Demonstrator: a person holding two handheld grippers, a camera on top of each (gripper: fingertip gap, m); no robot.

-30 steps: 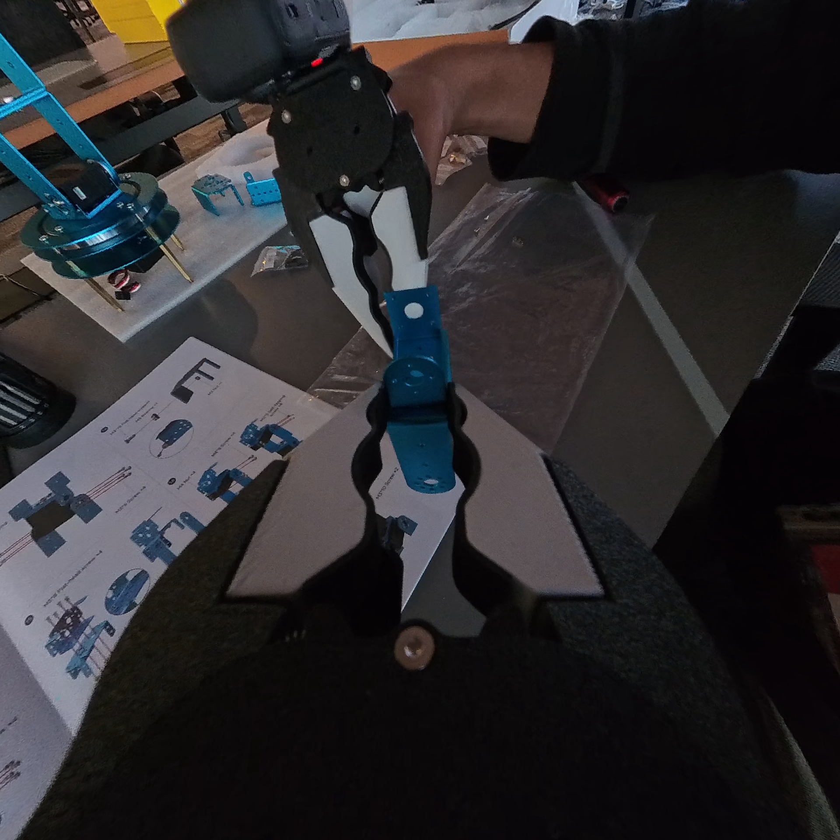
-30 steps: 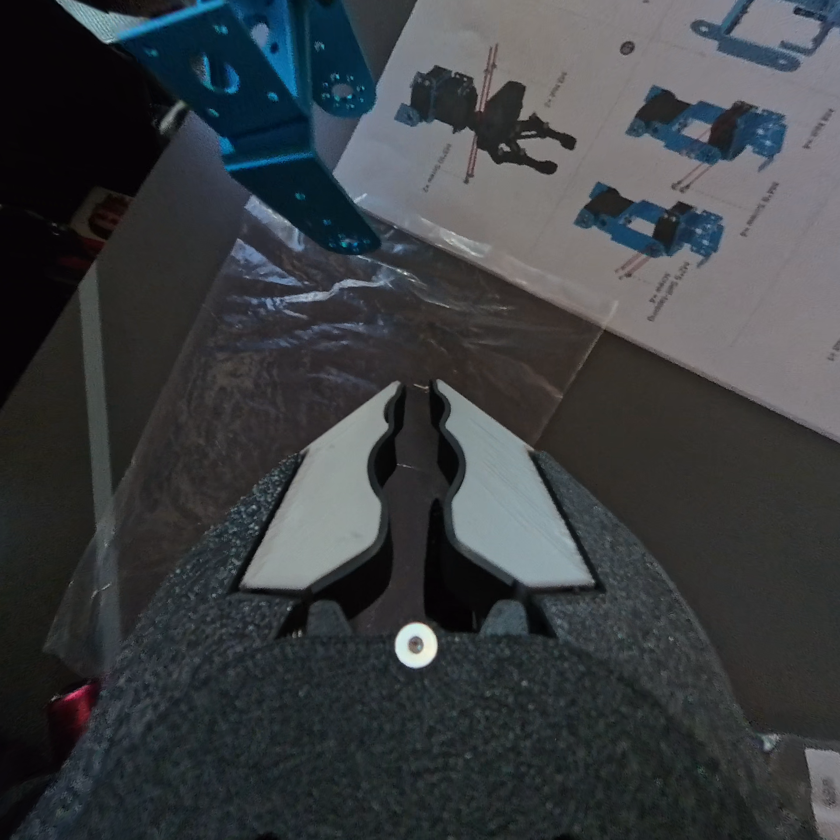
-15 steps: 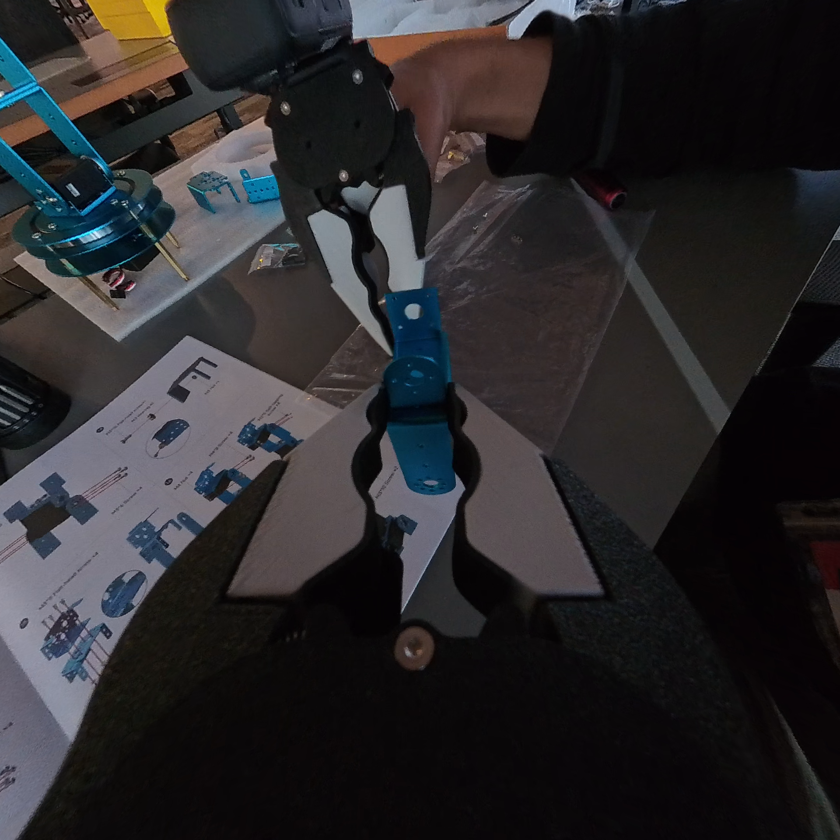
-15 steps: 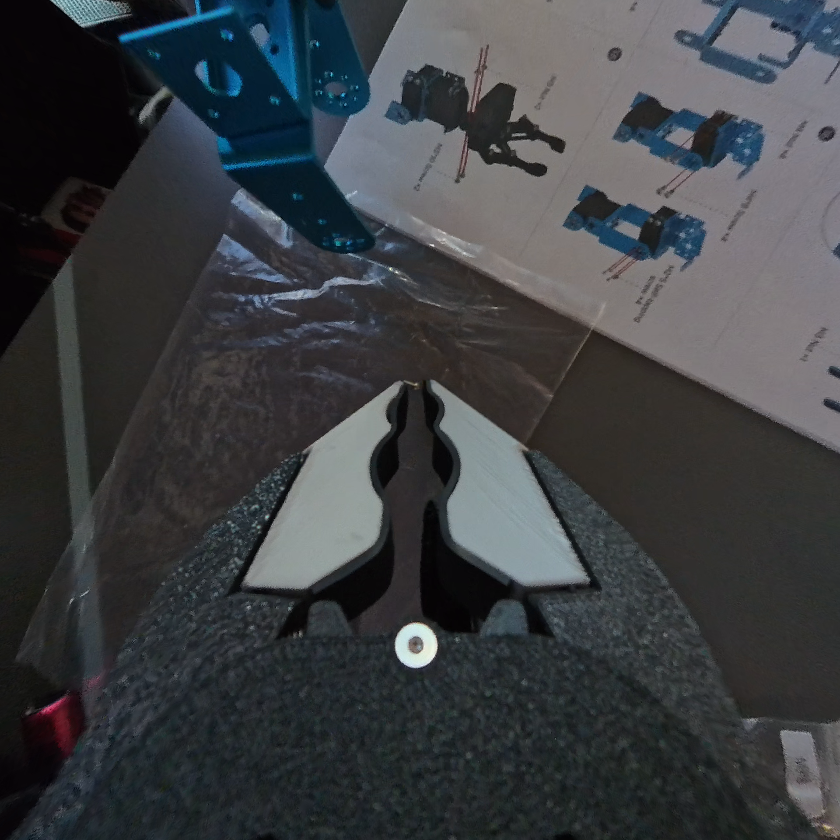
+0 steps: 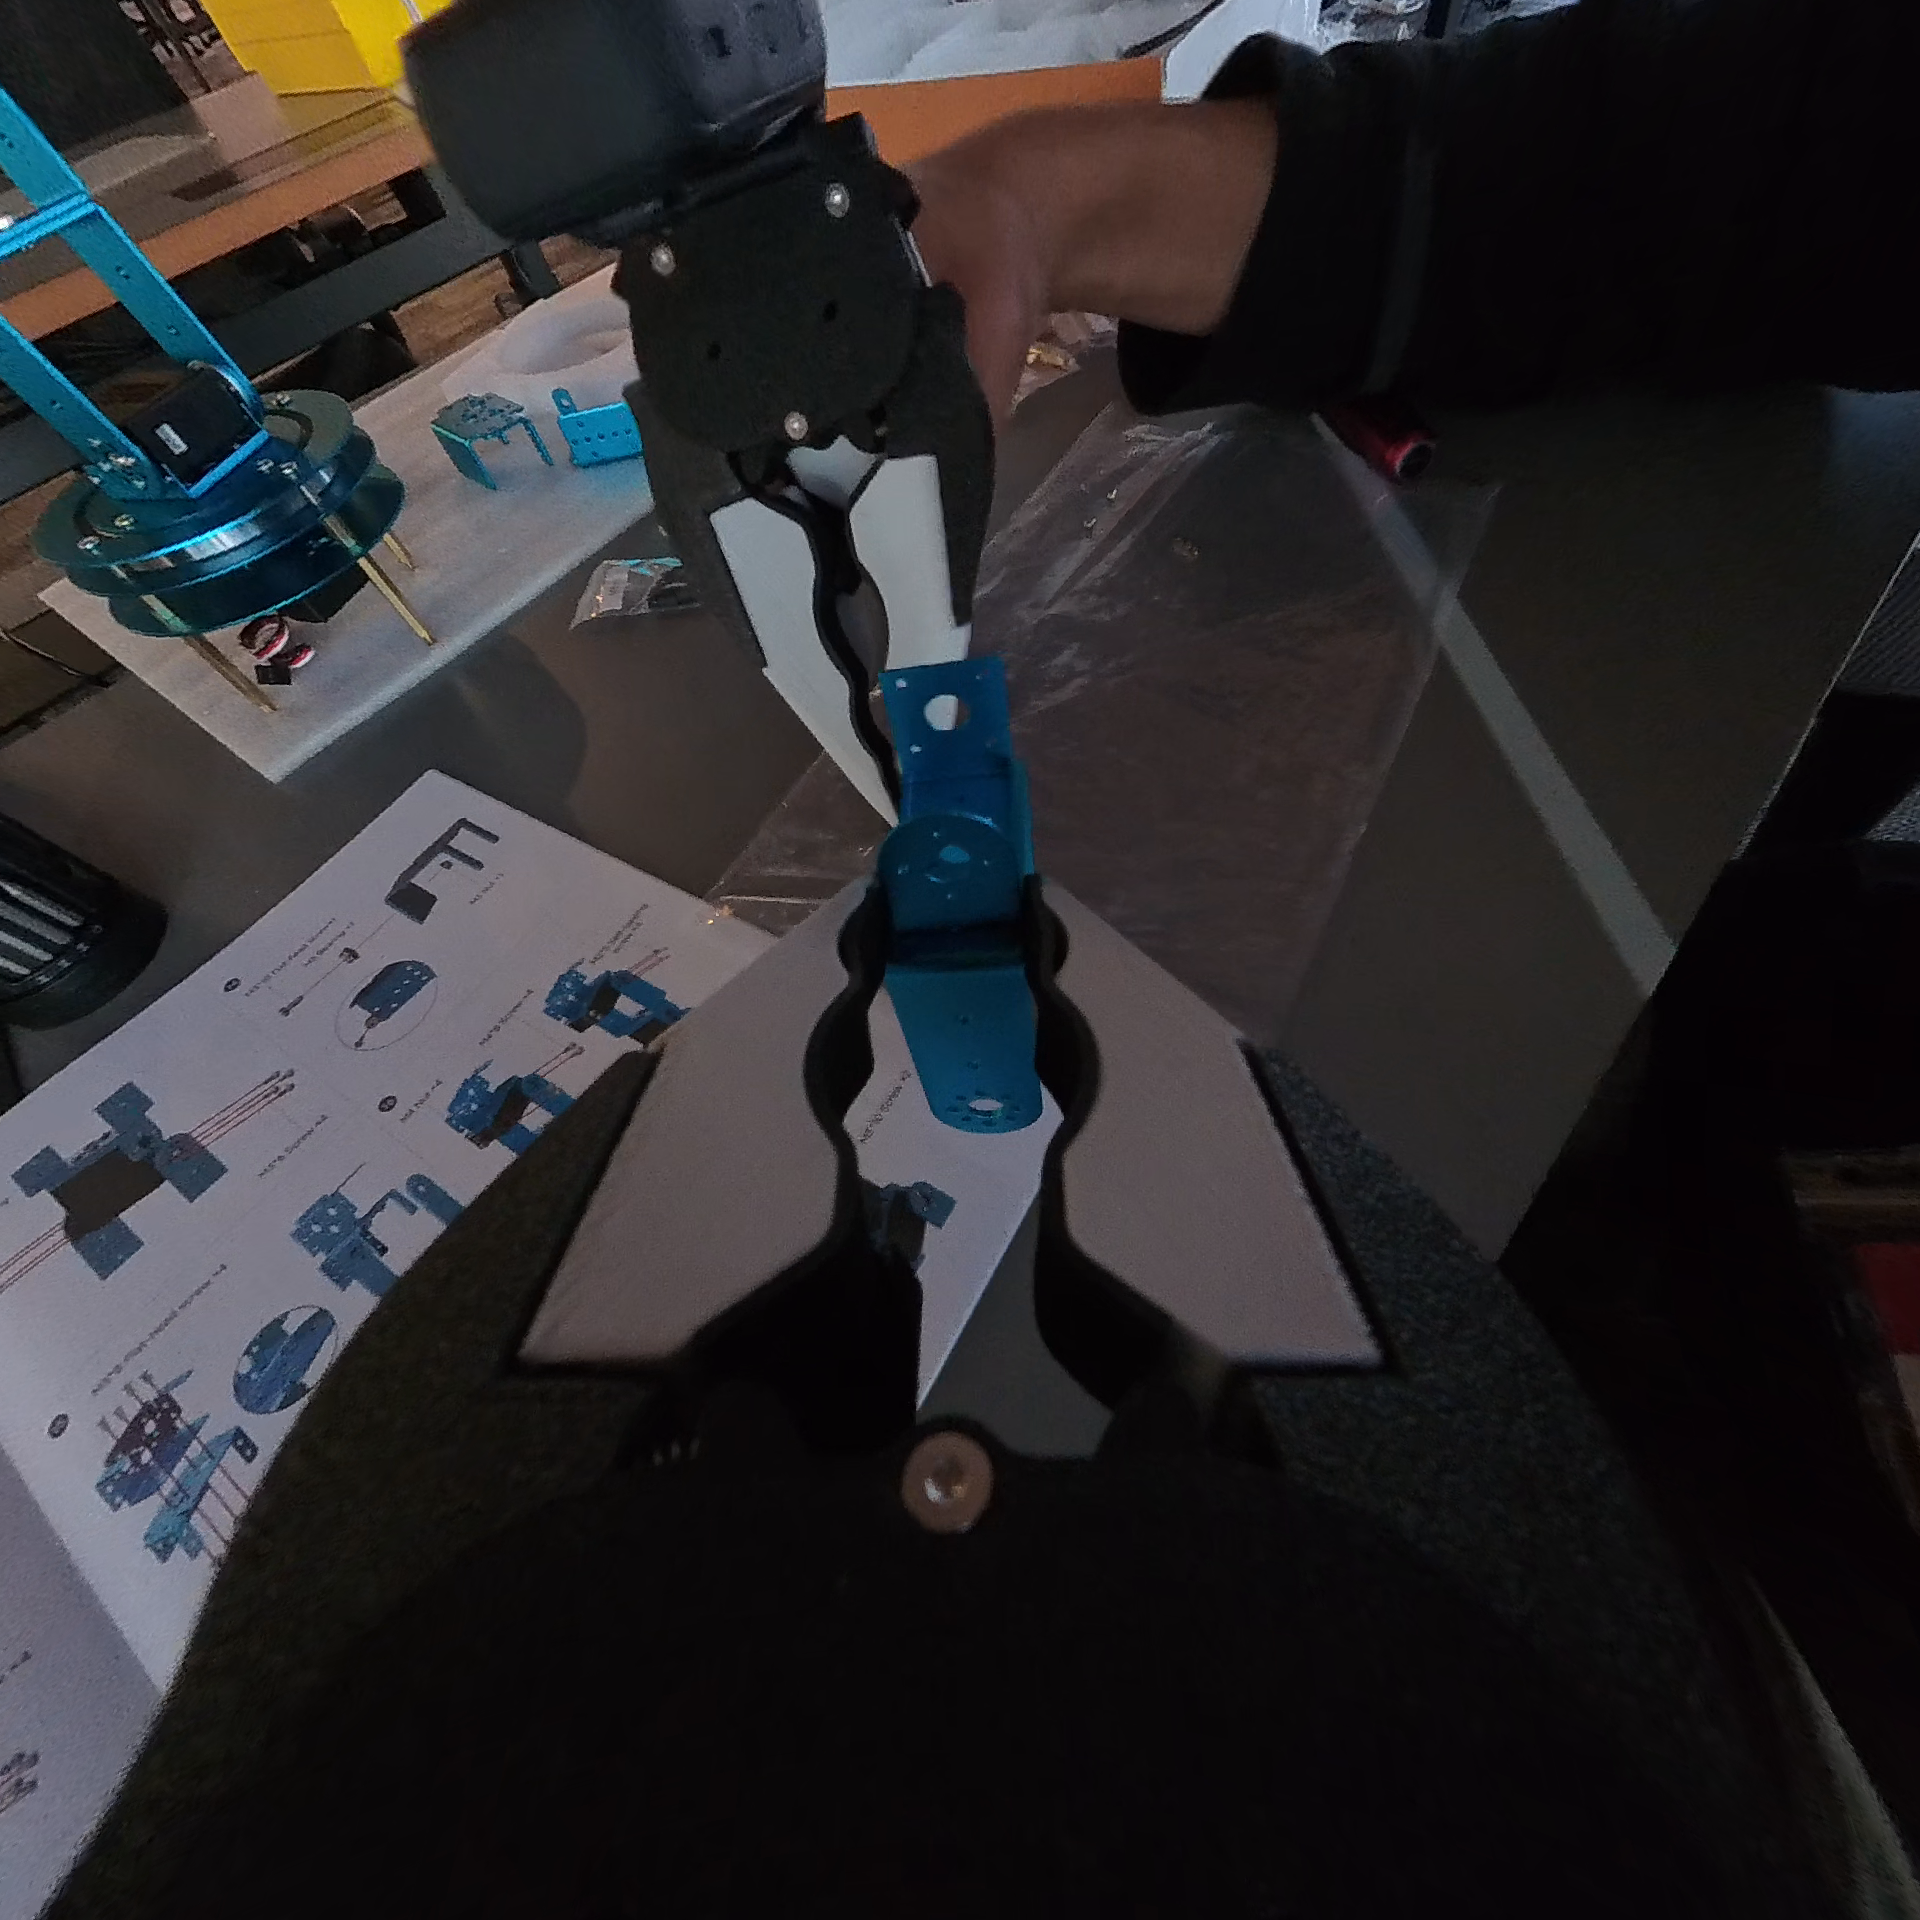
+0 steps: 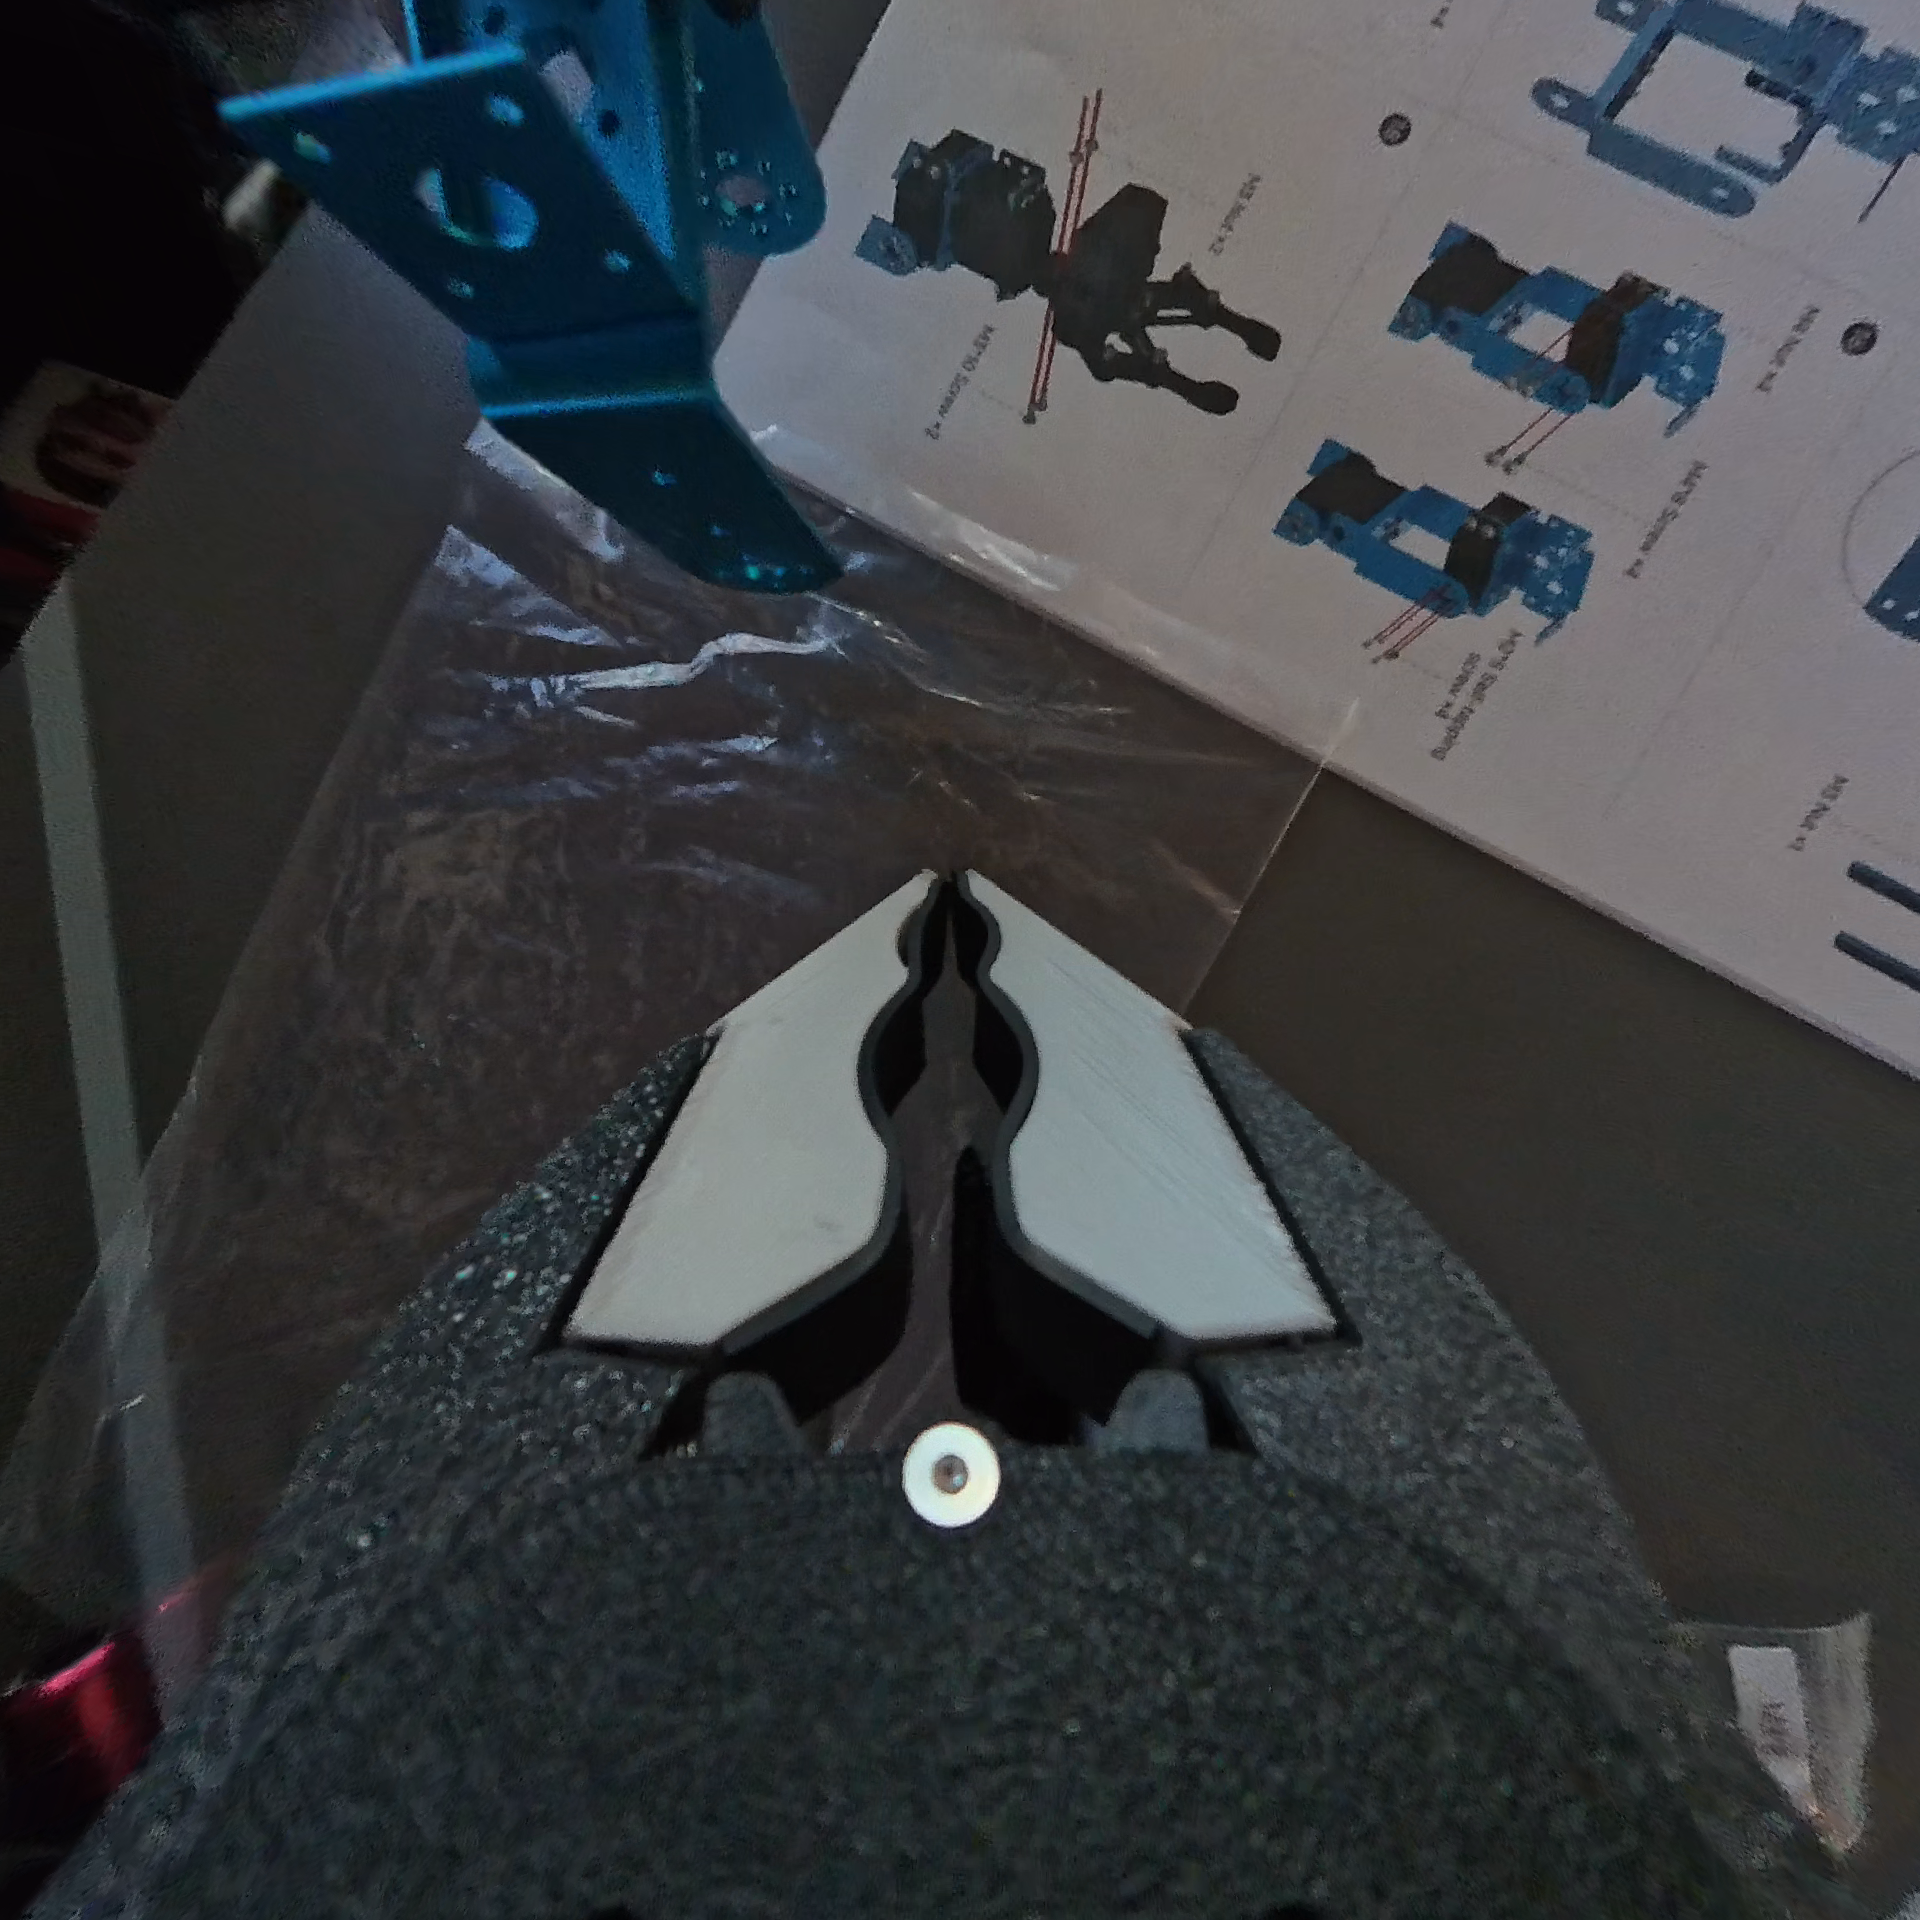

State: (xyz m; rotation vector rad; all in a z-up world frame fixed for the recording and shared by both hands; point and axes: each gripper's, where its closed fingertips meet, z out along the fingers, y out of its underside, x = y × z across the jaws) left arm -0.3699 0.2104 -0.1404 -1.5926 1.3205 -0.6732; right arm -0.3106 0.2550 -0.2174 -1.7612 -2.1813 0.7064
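Note:
My left gripper [image 5: 951,920] is shut on a blue metal bracket [image 5: 956,862] with holes and holds it in the air above the table. The bracket's upper flange sticks out past the fingertips. My right gripper [image 5: 914,732], held by a person's hand [image 5: 1039,249], points down at that flange, its white fingertips right beside it. In the right wrist view the right gripper [image 6: 951,881] has its jaws together with nothing between them, above a clear plastic bag [image 6: 727,831]. The bracket [image 6: 582,312] hangs at the upper left there, apart from the tips.
A printed assembly sheet [image 5: 312,1039] lies on the dark table; it also shows in the right wrist view [image 6: 1455,364]. A blue robot base [image 5: 208,499] and small blue brackets [image 5: 540,431] sit on a white board at the far left. A red item [image 5: 1387,442] lies by the sleeve. Spacing between my two grippers at the tips: around 11 centimetres. Between my right fingertips and the red item [image 5: 1387,442] there is roughly 25 centimetres. Seen from the right wrist view [image 6: 89,1706] as well.
The right gripper's jaws went from a narrow gap to tips meeting, and it shifted slightly relative to the bracket. The left gripper still grips the bracket, barely moved.

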